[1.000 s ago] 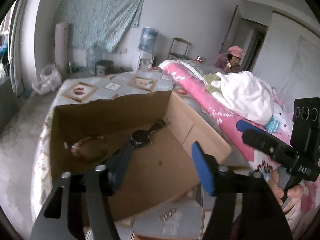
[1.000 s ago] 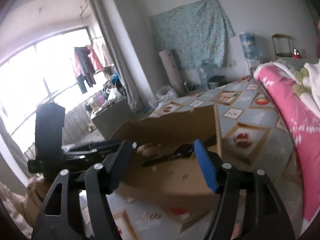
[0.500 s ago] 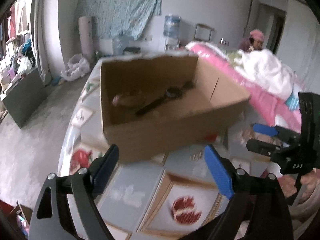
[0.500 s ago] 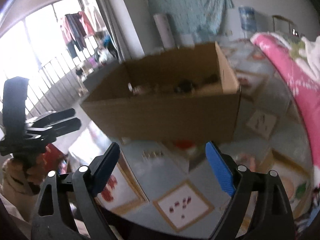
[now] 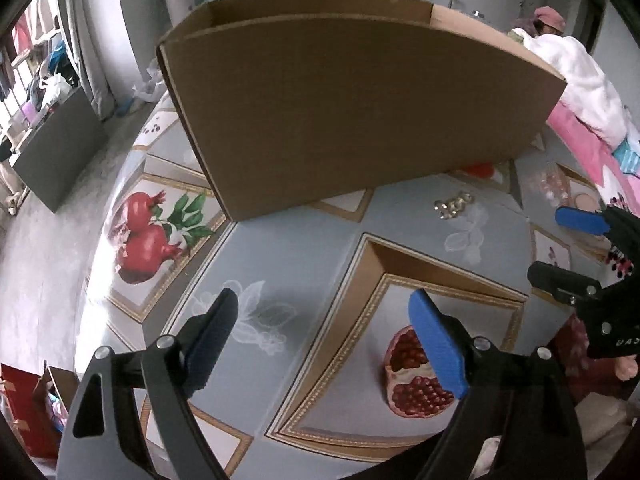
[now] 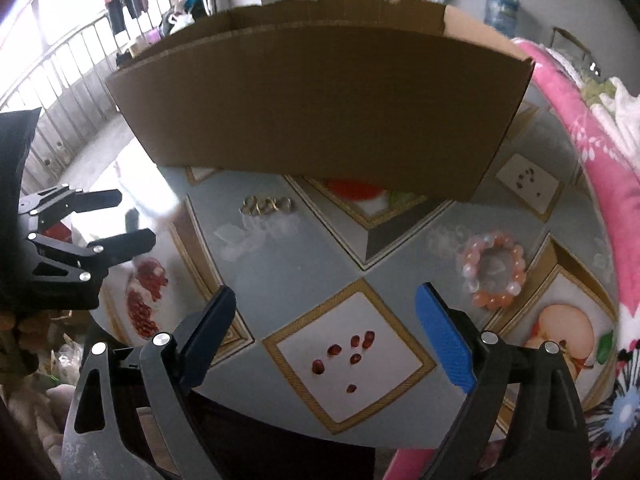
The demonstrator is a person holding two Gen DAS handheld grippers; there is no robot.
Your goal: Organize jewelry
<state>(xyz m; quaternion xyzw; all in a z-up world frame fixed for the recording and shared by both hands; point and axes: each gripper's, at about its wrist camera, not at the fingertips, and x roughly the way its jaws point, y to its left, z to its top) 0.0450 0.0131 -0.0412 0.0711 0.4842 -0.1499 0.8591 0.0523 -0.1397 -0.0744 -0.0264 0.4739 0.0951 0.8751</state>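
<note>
Left wrist view had the left gripper (image 5: pixel 324 320) spread wide w/ nothing between its fingers, jaws just having opened further, over the fruit-print tablecloth (image 5: pixel 288 240). Cardboard box (image 5: pixel 360 112) sat at 12 o'clock; small gold jewelry cluster (image 5: pixel 454 205) lay at approx 2 o'clock, near the box's base, apart from both grippers. Right wrist view: right gripper (image 6: pixel 326 316) likewise released & empty, also just widened. Pink bead bracelet (image 6: pixel 493 270) lay at 1 o'clock just beyond its blue finger; gold cluster (image 6: pixel 266 205) at 11.
</note>
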